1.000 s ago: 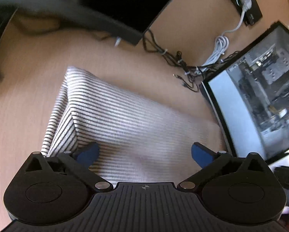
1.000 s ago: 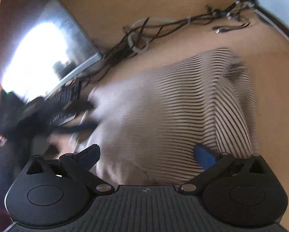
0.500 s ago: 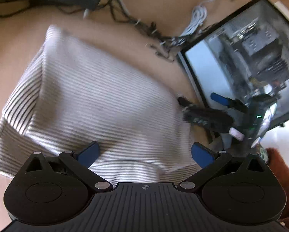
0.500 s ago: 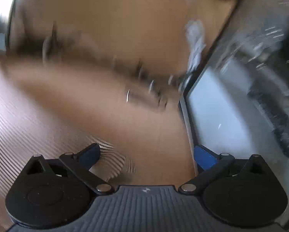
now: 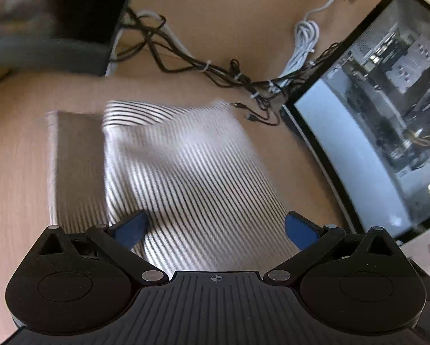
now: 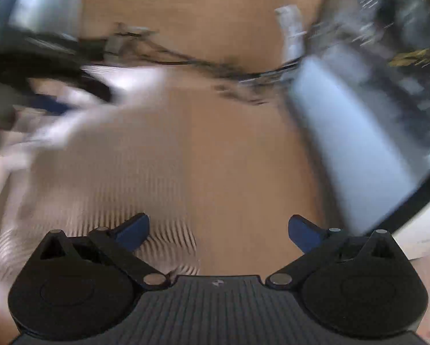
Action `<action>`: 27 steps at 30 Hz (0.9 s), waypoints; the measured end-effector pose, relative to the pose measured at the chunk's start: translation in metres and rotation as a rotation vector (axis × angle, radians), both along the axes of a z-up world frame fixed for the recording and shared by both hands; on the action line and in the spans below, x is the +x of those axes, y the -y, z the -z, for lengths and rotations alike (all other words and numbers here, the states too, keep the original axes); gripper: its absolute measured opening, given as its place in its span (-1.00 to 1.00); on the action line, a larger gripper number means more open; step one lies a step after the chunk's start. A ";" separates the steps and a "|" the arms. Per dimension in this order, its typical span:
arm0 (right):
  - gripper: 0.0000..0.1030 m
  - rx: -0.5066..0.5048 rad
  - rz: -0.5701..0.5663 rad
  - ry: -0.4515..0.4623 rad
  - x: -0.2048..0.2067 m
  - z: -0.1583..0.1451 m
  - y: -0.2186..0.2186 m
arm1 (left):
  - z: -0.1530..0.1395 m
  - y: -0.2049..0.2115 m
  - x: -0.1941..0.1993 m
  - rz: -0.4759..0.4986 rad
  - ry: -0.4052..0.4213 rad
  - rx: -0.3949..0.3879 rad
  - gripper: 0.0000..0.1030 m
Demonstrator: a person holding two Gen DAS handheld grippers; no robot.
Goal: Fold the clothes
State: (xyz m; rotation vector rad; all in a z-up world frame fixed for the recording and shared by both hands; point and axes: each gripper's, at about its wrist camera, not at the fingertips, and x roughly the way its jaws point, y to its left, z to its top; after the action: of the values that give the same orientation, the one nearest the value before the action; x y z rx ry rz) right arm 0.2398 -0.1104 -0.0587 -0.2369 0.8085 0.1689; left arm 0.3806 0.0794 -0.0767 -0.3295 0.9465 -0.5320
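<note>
A folded black-and-white striped garment (image 5: 186, 172) lies on the wooden table (image 5: 19, 158). My left gripper (image 5: 215, 227) is open and empty, its blue fingertips (image 5: 131, 227) over the garment's near end. In the blurred right wrist view the garment (image 6: 100, 178) fills the left half. My right gripper (image 6: 217, 228) is open and empty, its left fingertip (image 6: 134, 227) over the garment's right edge. The left gripper (image 6: 42, 103) shows as a dark blur at the far left.
A glass-sided computer case (image 5: 381, 120) stands at the right, close to the garment. Tangled black and white cables (image 5: 229, 72) lie behind the garment. A dark monitor base (image 5: 71, 28) sits at the back left. The case also shows in the right wrist view (image 6: 372, 115).
Both grippers have swung quickly over the garment and stayed open. The left view now looks along the garment toward the cables. The right gripper moved to the garment's right edge.
</note>
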 end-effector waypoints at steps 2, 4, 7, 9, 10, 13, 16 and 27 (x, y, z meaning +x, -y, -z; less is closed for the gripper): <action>1.00 0.126 -0.034 -0.030 -0.004 -0.015 0.010 | -0.009 -0.001 -0.007 0.014 -0.005 0.003 1.00; 1.00 0.147 -0.019 0.014 -0.007 -0.029 0.016 | -0.019 -0.004 -0.020 0.041 -0.001 0.011 1.00; 1.00 0.115 -0.002 0.089 -0.007 -0.036 0.015 | -0.026 -0.006 -0.052 0.107 0.002 0.016 1.00; 1.00 0.080 -0.009 0.089 -0.003 -0.027 0.008 | -0.022 -0.005 -0.072 0.158 -0.023 0.001 1.00; 1.00 0.056 -0.019 0.069 -0.001 -0.017 0.002 | -0.016 -0.003 -0.081 0.187 -0.046 -0.012 1.00; 1.00 -0.016 -0.049 0.008 0.007 0.012 -0.015 | -0.001 0.000 -0.100 0.216 -0.065 0.016 1.00; 1.00 -0.074 -0.040 0.073 -0.010 0.023 -0.023 | 0.004 -0.001 -0.108 0.221 -0.065 -0.001 1.00; 1.00 -0.104 0.143 0.005 -0.039 0.011 -0.016 | 0.010 0.003 -0.123 0.313 -0.004 -0.102 1.00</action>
State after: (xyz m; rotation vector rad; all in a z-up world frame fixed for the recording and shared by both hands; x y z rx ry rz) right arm 0.2010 -0.0939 -0.0698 -0.2765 0.8269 -0.0088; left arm 0.2579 0.0760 -0.0864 -0.2751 0.9828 -0.8681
